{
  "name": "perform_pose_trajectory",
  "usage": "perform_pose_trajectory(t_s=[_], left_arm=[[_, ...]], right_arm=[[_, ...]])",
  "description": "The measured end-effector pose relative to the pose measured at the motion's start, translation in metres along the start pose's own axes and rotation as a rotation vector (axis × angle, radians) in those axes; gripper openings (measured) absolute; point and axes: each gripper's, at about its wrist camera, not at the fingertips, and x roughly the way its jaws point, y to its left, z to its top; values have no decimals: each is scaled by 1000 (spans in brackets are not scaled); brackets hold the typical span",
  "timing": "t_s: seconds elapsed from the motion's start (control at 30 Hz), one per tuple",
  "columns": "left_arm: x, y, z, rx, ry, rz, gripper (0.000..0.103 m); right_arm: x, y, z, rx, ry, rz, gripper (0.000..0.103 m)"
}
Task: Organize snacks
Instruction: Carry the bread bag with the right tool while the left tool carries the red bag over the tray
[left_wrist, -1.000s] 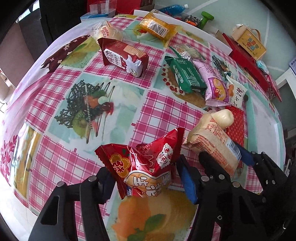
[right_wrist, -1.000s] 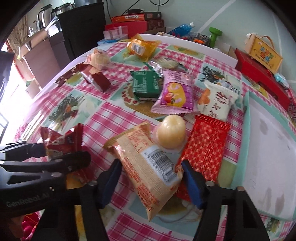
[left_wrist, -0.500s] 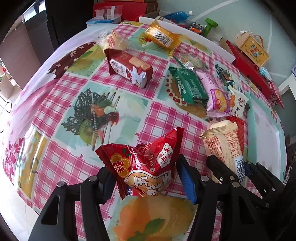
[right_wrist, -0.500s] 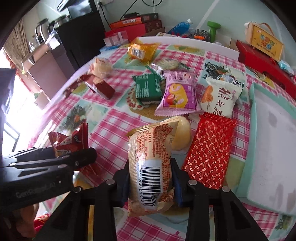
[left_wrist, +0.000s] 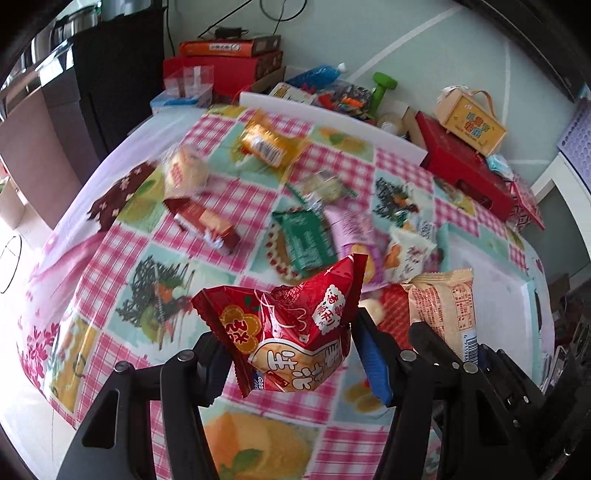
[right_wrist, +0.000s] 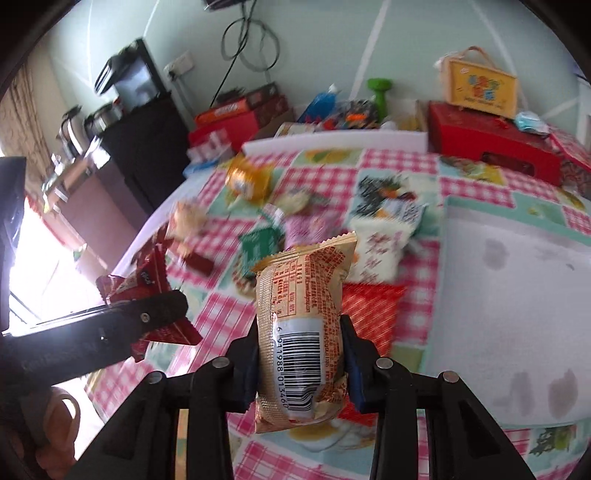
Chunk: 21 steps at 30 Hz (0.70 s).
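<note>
1. Snacks: two are in hand and off the table. The red snack bag (left_wrist: 295, 332) sits at lower centre of the left wrist view, clamped between the jaws of the left gripper (left_wrist: 291, 354). The tan snack packet (right_wrist: 301, 332) stands upright at lower centre of the right wrist view, pinched at its barcode end by the right gripper (right_wrist: 301, 365). Both sets of jaws are closed on their packets.
2. Remaining snacks lie loose on the checked tablecloth (left_wrist: 110, 258): green packet (left_wrist: 306, 240), orange packet (left_wrist: 266, 142), red carton (left_wrist: 207, 225), white packet (left_wrist: 404, 254), flat red packet (right_wrist: 369, 314).
3. Risk, red bag: it looks air-filled and crumpled, gripped across its lower half. Over-squeezing could burst it or crush the contents; a slack hold on glossy film could let it slide out.
4. Risk, tan packet: held low, with most of its length standing free above the jaws. A quick swing could make it tip or pivot in the grip.
5. Risk, collision: in the left wrist view the right gripper sits just beside the left one at lower right. Moving both together could knock them or their packets.
6. Risk, placement: the pale tray (right_wrist: 517, 295) at right of frame is my guess for the destination; not confirmed. Background is motion-blurred, so labels on the table items are unreadable.
7. Risk, sweep: carrying low across mid-frame could drag the loose packets.
</note>
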Motion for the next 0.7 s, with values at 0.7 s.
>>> perform_pose_trajectory(t_s=[0.7], left_arm=[[52, -182, 14, 277, 56, -138, 63]], right_arm=[[-55, -196, 3, 405, -104, -424, 40]])
